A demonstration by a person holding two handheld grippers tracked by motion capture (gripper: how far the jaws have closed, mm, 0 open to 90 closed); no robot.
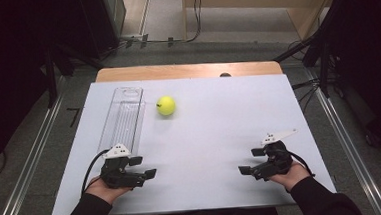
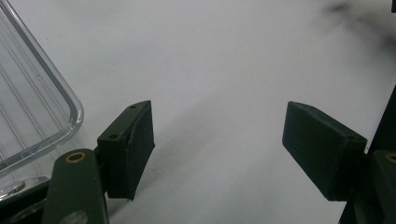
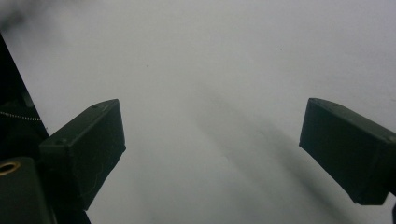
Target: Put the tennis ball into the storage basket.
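A: Here's the table (image 1: 205, 136), white sheet across it, and the landmark is the clear plastic tray (image 1: 122, 116) lying lengthwise toward the far left. Everything gets placed off that.

B: Start with the ball.

A: Yellow-green ball (image 1: 166, 105), sitting on the sheet just beside the tray's far end, on its right side. Apart from the tray wall, not touching. Nothing in contact with it at all.

B: And the tongs?

A: Left gripper (image 1: 144, 167) sits right at the tray's near end, held low over the sheet, jaws pointing away from the tray toward the middle. In the left gripper view the left gripper (image 2: 218, 149) is spread wide, bare white surface between the two black pads, released, grasping nothing. The tray's rounded corner (image 2: 42, 107) shows just beside its one jaw there.

B: The other hand?

A: Right gripper (image 1: 251, 161) is well apart from the tray, clear across the near edge of the sheet, jaws pointing back toward the tray side. The right gripper view shows the right gripper (image 3: 212, 149) gaping open as well, only sheet and soft shadow between the pads.

B: So the two face each other?

A: Roughly, yes, both near the front edge, dark sleeves coming in from below. The ball is well away from both, up by the tray's far end.
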